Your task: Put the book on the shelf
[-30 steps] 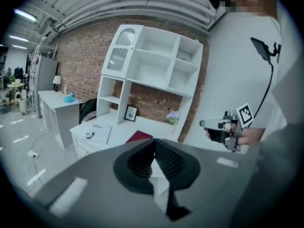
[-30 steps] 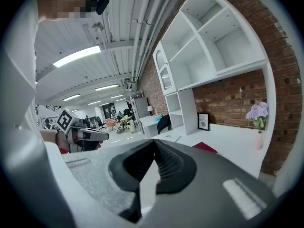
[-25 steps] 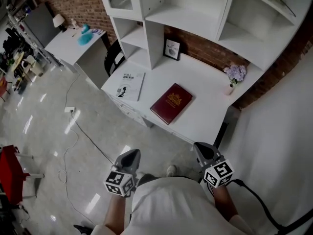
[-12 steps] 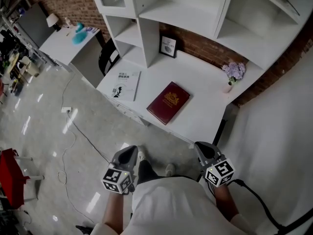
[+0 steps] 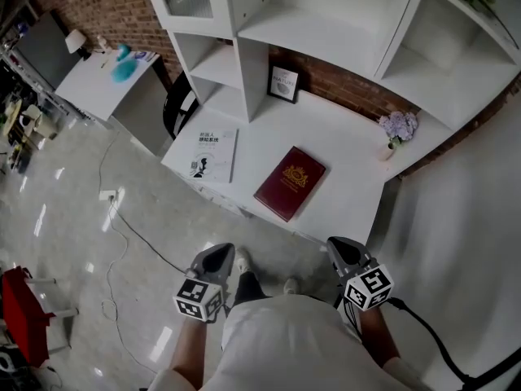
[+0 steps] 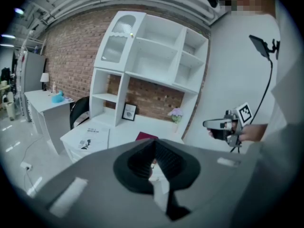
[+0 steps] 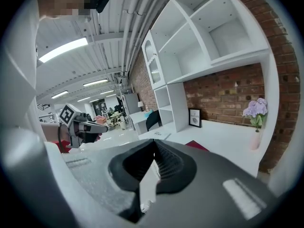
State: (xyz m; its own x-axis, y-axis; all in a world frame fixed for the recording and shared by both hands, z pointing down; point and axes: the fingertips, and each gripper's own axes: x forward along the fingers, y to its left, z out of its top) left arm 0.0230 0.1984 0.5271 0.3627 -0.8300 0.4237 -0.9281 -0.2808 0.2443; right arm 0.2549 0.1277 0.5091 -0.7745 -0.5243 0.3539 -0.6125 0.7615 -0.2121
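A dark red book (image 5: pixel 290 182) with a gold crest lies flat on the white desk (image 5: pixel 342 149), near its front edge; a corner of the book (image 6: pixel 146 137) shows over the left jaws and a sliver (image 7: pixel 197 147) over the right. The white shelf unit (image 5: pixel 326 23) rises behind the desk, its compartments bare. My left gripper (image 5: pixel 218 259) and right gripper (image 5: pixel 342 251) are held close to my body, short of the desk and well apart from the book. Both are shut with nothing between the jaws.
A white booklet (image 5: pixel 213 154) lies at the desk's left end. A framed picture (image 5: pixel 284 84) leans against the brick wall, and a small vase of lilac flowers (image 5: pixel 396 129) stands at the right. A black chair (image 5: pixel 175 108) and a second desk (image 5: pixel 106 76) are further left. Cables trail on the floor.
The head view has shifted a little, so desk and book sit slightly right of where they were. Both grippers keep their place near my body, still shut.
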